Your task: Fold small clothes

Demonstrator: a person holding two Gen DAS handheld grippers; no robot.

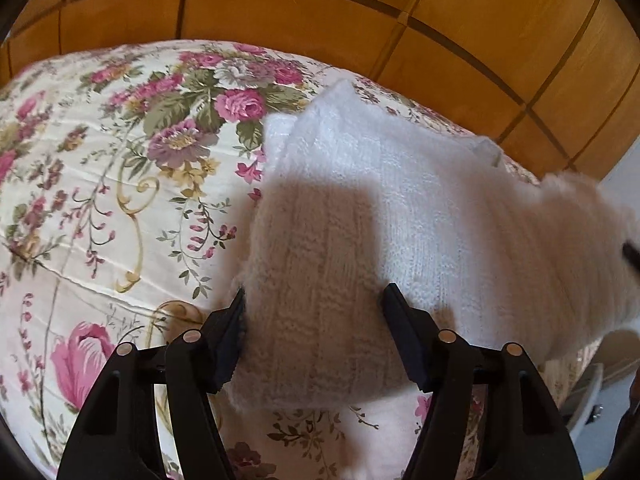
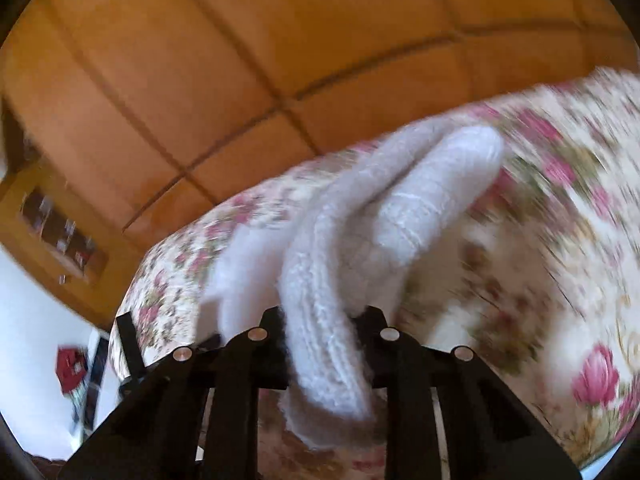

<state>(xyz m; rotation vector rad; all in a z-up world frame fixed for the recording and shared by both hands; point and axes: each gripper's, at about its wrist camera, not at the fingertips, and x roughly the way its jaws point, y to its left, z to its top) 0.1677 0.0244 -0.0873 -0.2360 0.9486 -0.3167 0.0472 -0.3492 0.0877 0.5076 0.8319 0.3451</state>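
The white knitted garment lies on the floral bedspread, with one part folded over, so that a double layer shows at its far edge. It is fluffy, with a ribbed pattern in the knit. In the left wrist view the near end of the garment reaches between the two fingers of the left gripper. The jaws stand wide apart, one on each side of the cloth, and the left finger touches the edge of the fabric, but they do not press it together. A dark shadow falls on this near part of the garment.

In the right wrist view (this picture is rather blurred) the same garment rises from the bedspread toward the camera. A thick roll of it passes between the fingers of the right gripper and hangs down in front of them. The jaws are drawn close on this roll, with only the cloth between them. The far part of the garment bends over in a rounded loop above the bed.

Behind the bed stands an orange-brown wooden headboard with dark grooves that cut it into panels. At the left edge of the right wrist view there is a wooden shelf and a red object lower down; I cannot tell what it is.
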